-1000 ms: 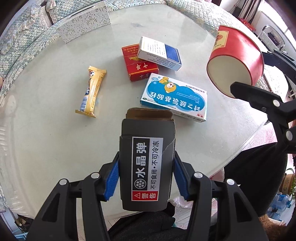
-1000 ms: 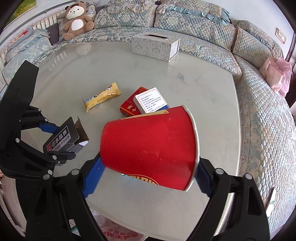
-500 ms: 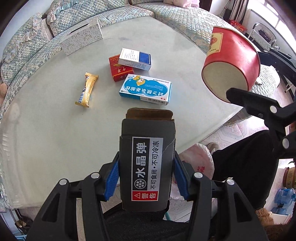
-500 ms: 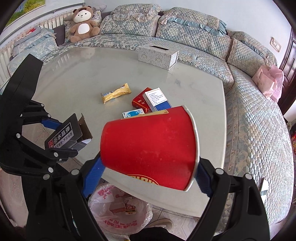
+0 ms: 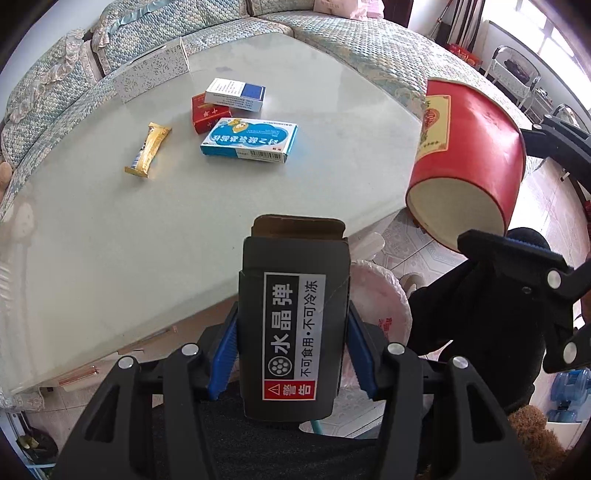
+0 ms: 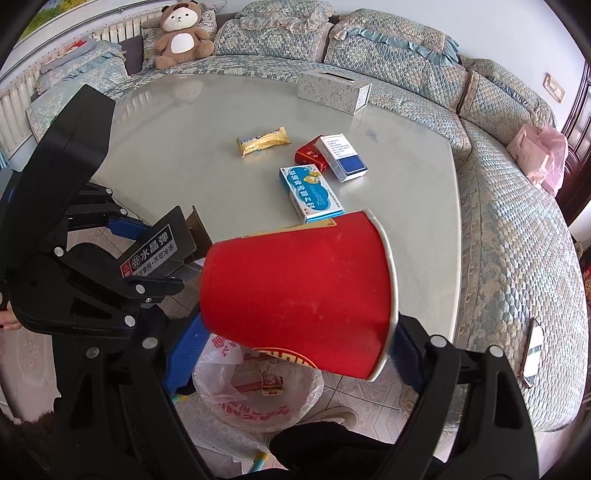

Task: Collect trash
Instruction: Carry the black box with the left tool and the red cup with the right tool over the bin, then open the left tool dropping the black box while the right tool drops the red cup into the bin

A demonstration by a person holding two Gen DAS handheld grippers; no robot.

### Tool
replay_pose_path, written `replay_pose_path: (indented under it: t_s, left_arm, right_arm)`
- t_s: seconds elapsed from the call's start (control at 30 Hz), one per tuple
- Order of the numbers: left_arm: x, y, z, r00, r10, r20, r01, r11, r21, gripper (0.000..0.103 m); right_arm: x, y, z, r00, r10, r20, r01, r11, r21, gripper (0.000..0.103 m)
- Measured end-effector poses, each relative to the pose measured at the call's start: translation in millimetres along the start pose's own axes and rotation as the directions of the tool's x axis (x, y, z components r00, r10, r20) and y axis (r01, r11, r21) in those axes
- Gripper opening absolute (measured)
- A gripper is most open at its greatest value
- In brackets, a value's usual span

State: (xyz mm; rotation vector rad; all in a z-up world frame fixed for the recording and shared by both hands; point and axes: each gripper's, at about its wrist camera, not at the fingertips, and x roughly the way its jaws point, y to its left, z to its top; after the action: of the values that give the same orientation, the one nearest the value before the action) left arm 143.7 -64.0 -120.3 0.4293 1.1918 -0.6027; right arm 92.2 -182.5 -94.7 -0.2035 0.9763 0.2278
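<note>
Pale round glass-topped table (image 6: 388,229) fills the middle of both views, ringed by a quilted blue-green sofa (image 6: 517,206) with a teddy bear (image 6: 181,35) at upper left of the right wrist view. On the table lie a gold snack wrapper (image 5: 147,149), a red pack (image 5: 207,117), a white-and-blue box (image 5: 236,94), a light blue medicine box (image 5: 251,142) and a patterned tissue box (image 6: 334,90). At bottom centre of the left wrist view, the left gripper (image 5: 291,345) clamps a dark grey carton (image 5: 293,317) between its blue pads. At lower centre of the right wrist view, the right gripper (image 6: 295,345) grips a red paper cup (image 6: 299,295) lying sideways, jaws wide around it. Below the cup, on the tiled floor, sits a bag-lined bin (image 6: 258,402) holding some scraps.
</note>
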Motion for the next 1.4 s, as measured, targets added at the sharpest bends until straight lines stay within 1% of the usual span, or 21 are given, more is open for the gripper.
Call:
replay_pose_path:
  t_s: [0.2,0.33,0.43,0.53,0.73,0.8,1.1,1.4]
  left_arm:
    - [23.1,-10.5,-22.3,0.998,-0.05,-0.025,0.049,0.998,-0.027,0.052]
    - [37.1,-17.3,-32.3,0.998,-0.05,-0.029,0.049,0.998,-0.028,0.052]
    - [46.0,-24.8,-38.3,1.0,-0.022,-0.022,0.021,1.0,-0.013,0.052]
    - [58.5,-32.2,-43.8,0.999,-0.023,-0.032,0.023,1.0,-0.002,0.052]
    - [84.4,-43.5,-52.1,0.998,0.004,-0.06,-0.001,0.999,0.042,0.052]
    - [93.2,-44.7,-54.2,0.997,0.002,-0.075,0.002,0.999,0.047,0.052]
    - [135.5,-41.6,-62.3,0.989,-0.034,-0.144,0.036,0.999,0.01,0.052]
    - [181.5,-37.0,-66.3,0.971,-0.06,-0.23,0.056,0.998,-0.023,0.052]
  right_arm:
    - [11.8,8.6,-28.1,0.999,0.03,-0.035,-0.029,0.999,0.017,0.084]
    - [19.5,12.9,-42.6,0.998,0.033,-0.053,-0.032,0.999,0.022,0.084]
    - [28.8,15.6,-53.6,0.997,0.03,-0.07,-0.029,0.999,0.024,0.084]
    - [39.8,17.6,-62.8,0.996,0.022,-0.086,-0.02,1.0,0.021,0.084]
    - [63.0,15.6,-82.0,0.991,0.021,-0.13,-0.015,0.999,0.041,0.084]
    - [72.0,15.4,-87.8,0.989,0.021,-0.149,-0.015,0.999,0.047,0.084]
    - [109.4,17.0,-106.0,0.978,0.02,-0.207,-0.008,0.998,0.062,0.084]
    - [151.8,12.0,-123.2,0.959,0.042,-0.281,-0.016,0.995,0.097,0.084]
